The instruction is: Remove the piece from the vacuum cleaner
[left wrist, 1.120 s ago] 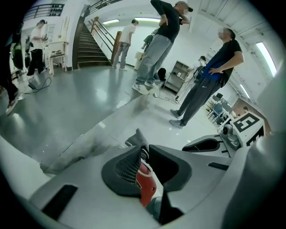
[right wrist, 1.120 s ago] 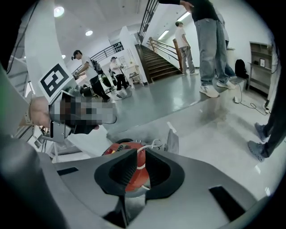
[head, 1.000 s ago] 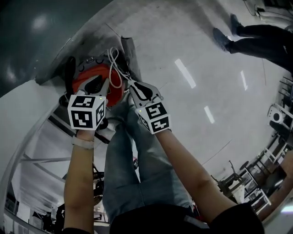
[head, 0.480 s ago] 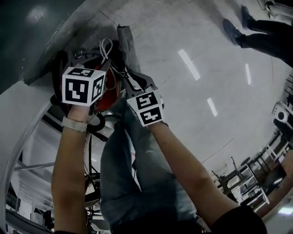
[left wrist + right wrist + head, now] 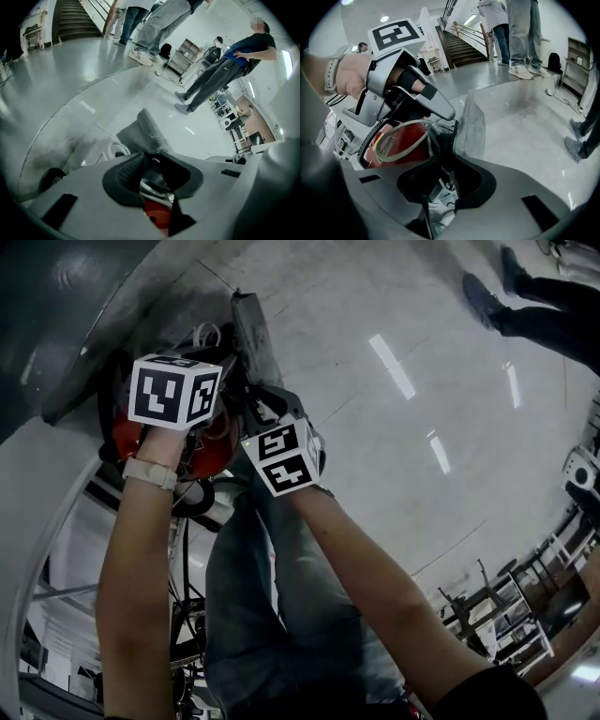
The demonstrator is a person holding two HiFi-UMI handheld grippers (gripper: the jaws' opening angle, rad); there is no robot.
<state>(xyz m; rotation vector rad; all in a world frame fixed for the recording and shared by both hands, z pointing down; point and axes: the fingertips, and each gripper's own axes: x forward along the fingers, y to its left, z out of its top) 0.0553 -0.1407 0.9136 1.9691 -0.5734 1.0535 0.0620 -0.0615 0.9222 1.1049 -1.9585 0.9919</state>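
Both claws hung low over a red, round-bodied plastic vacuum cleaner (image 5: pixel 405 146) that sat on a glossy pale grey floor (image 5: pixel 394 446), hard against the foot of a dark curved wall. The left gripper (image 5: pixel 151 161) had its jaws partly apart; they had just been opening, and their black ribbed pads (image 5: pixel 124 176) closed on nothing. In the gap between them showed a dark rounded part of the machine's top, some white and silvery bits and a patch of its red shell below, with no pad seen to press on any of it. The piece, a flat grey felt-like panel (image 5: pixel 151 131) with a dark rim, stood upright at the far side of the red body, just beyond the left jaws and leaning a little away from them. A white looped cord (image 5: pixel 115 150) lay beside its foot, and a black wheel (image 5: pixel 50 177) showed farther to the left. The right gripper (image 5: pixel 443 159) pointed steeply down next to the left one, its jaws also apart, with the dark lower rim of that panel running down into the gap between them; no firm grip could be made out there. From the head view the two marker cubes sat close together above the machine, over the person's blue-jeaned legs (image 5: pixel 253 587). A bystander's dark shoes (image 5: pixel 487 301) stood well away on the floor, and a staircase (image 5: pixel 464 49) rose in the background.
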